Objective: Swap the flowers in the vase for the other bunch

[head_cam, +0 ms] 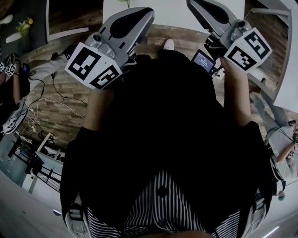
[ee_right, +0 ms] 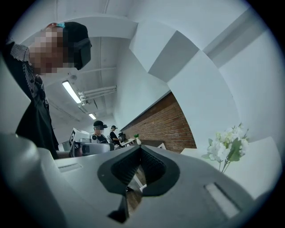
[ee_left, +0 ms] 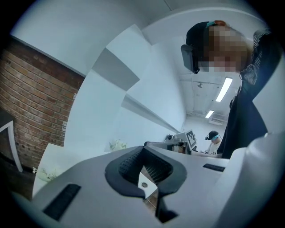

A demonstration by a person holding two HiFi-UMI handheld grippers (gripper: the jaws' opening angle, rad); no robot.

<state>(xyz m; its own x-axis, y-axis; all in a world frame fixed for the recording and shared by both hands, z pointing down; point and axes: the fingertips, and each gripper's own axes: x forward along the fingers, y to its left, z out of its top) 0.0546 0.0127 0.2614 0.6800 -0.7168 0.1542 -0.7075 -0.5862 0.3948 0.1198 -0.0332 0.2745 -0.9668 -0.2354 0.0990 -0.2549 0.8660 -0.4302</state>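
I stand on a wooden floor and hold both grippers out level in front of me. My left gripper (head_cam: 135, 18) (ee_left: 142, 149) is shut with nothing between its pads. My right gripper (head_cam: 205, 9) (ee_right: 140, 149) is shut and empty too. A bunch of white flowers (ee_right: 227, 144) rises from a white table (ee_right: 260, 156) to the right of the right gripper; its base is hidden behind the gripper's body. The left gripper view shows pale flowers (ee_left: 118, 144) on a white table (ee_left: 55, 153) further off. No vase is visible.
A white table's edge (head_cam: 172, 11) lies just beyond both grippers. A brick wall (ee_left: 31, 102) stands to the left. Other people with grippers work at the left (head_cam: 9, 65) and right (head_cam: 284, 155). Cables (head_cam: 46, 107) trail on the floor. A small screen (head_cam: 203, 60) hangs by my right arm.
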